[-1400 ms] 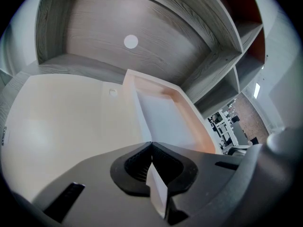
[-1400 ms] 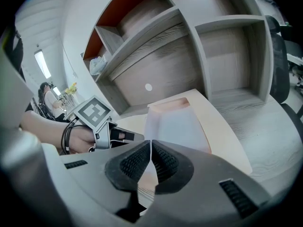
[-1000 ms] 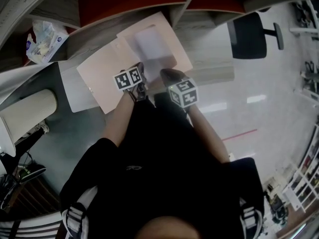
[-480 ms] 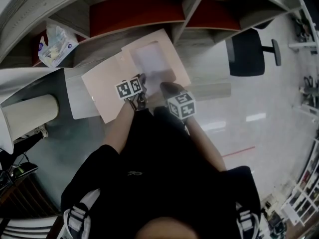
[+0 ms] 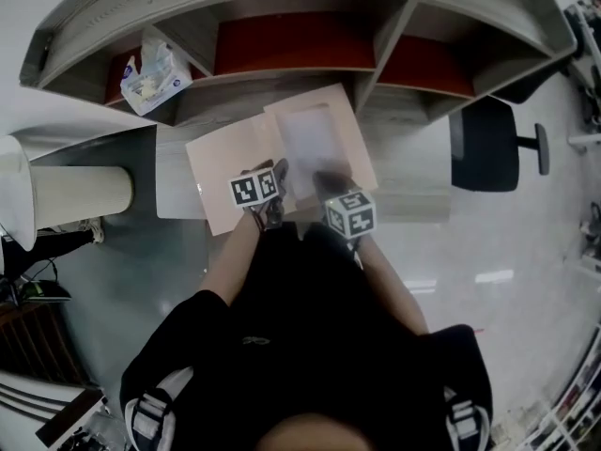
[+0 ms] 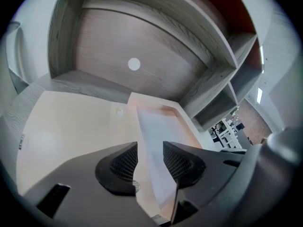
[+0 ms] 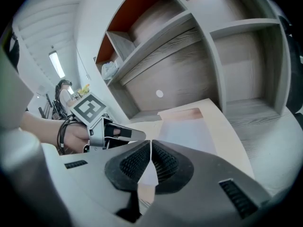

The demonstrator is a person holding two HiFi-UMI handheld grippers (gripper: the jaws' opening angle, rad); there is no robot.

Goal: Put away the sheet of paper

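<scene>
A white sheet of paper (image 5: 308,144) lies on the right half of an open beige folder (image 5: 225,172) on the desk. In the left gripper view the sheet (image 6: 154,126) runs away from the jaws towards the folder's far pocket. My left gripper (image 5: 279,172) is at the sheet's near left edge. Its jaws have just been opening and now stand open (image 6: 150,162); the sheet's edge shows in the gap and the pads are off it. My right gripper (image 5: 329,178) is shut on the sheet's near edge (image 7: 150,162).
Grey wooden shelving with red back panels (image 5: 291,45) rises right behind the folder. A plastic bag (image 5: 150,69) sits in its left compartment. A white cylinder (image 5: 80,195) stands at the left. A black chair (image 5: 484,148) is on the floor to the right.
The head view has swung so the shelves and the folder sit lower in the picture. Both grippers have stayed at the folder's near edge, the left one a little higher off it.
</scene>
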